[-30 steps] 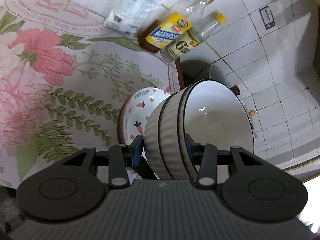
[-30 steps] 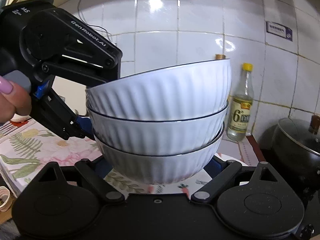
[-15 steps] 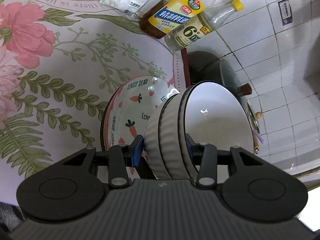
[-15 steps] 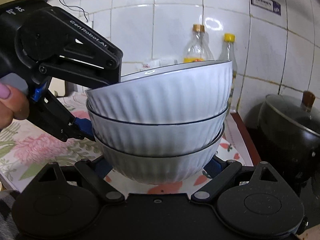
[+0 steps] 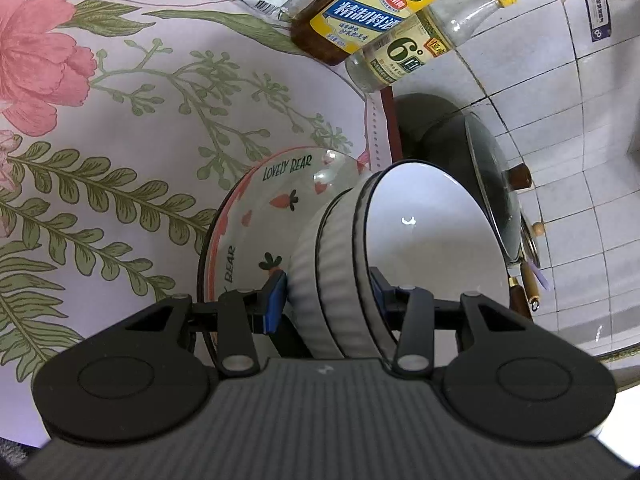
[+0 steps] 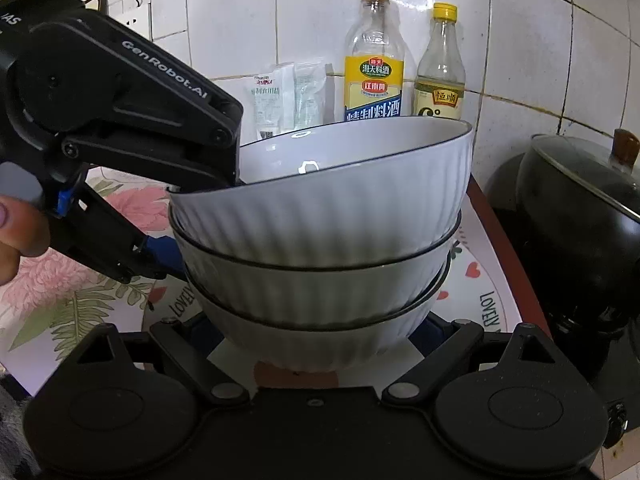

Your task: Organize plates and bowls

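Note:
Three nested white ribbed bowls (image 5: 424, 236) hang as one stack (image 6: 320, 208) over a "Lovely Bear" carrot-print plate (image 5: 260, 216) on the floral tablecloth (image 5: 120, 120). My left gripper (image 5: 326, 296) is shut across the stack's near rims, one blue pad under the bowls and one inside the top bowl. In the right wrist view it comes in from the left (image 6: 160, 184), held by a hand. My right gripper (image 6: 318, 336) is shut on the lowest bowl's sides. The plate (image 6: 480, 292) shows beneath; whether the stack touches it I cannot tell.
Two bottles (image 6: 374, 64) (image 6: 440, 68) and white packets (image 6: 288, 96) stand against the tiled wall behind the plate. A black pot with a glass lid (image 6: 580, 216) sits just right of the table's edge. Open tablecloth lies to the left.
Both grippers have carried the bowl stack down and forward toward the wall. The plate beneath and the bottles now look larger and closer. Neither grip has changed.

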Motion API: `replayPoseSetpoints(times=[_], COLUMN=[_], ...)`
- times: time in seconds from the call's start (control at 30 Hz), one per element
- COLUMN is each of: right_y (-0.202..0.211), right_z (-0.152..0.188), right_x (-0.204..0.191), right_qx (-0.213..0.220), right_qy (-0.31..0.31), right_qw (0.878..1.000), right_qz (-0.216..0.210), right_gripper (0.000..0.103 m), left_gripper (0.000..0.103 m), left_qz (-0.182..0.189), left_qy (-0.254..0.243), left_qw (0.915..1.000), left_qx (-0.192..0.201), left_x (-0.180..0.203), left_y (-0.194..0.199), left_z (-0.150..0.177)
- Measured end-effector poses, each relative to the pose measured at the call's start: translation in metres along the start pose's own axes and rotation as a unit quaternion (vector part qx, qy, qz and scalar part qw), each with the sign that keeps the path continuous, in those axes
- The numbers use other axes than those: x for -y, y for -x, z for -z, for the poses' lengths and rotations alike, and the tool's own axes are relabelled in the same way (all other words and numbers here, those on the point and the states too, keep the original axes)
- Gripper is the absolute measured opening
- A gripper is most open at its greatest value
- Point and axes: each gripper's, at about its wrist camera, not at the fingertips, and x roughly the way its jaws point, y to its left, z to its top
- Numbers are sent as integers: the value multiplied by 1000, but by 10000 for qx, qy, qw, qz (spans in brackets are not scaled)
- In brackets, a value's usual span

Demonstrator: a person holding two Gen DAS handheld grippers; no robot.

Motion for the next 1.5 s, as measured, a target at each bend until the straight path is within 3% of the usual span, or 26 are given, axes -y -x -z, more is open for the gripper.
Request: replayPoseSetpoints(times=[0.27, 0.5, 0.73, 0.97, 1.1, 1.33, 1.5], right_y=[-5, 16, 57, 94, 117, 154, 173], right_z=[2, 6, 10, -5, -17, -29, -36], right_x=[0, -12, -12, -10, -17, -43, -55], right_qx=[-87, -40, 124, 280, 406, 423, 295], right_qy=[-53, 21, -112, -403, -494, -275, -394], right_qw=[9999, 9988, 9980, 9982, 9976, 9979, 9976], right_qz=[98, 493, 607, 358, 276, 418, 489], right_gripper=[95, 95, 97, 97, 97, 97, 100], left_gripper=[41, 43, 50, 50, 55, 56, 63], left_qz=[-43, -333, -592, -929, -876, -1338, -1884], left_qy=[-76, -615, -1248, -1417, -1420, -1602, -1963], left_qw=[9999, 9972, 9863, 9806, 9788, 9665, 9496], left_qx=[52, 272, 898, 986, 1188, 1491, 1556], left_x=[1, 20, 46, 55, 54, 56, 60], left_y=[1, 15, 60, 103, 135, 188, 214], left_z=[4, 7, 25, 46, 61, 86, 107])
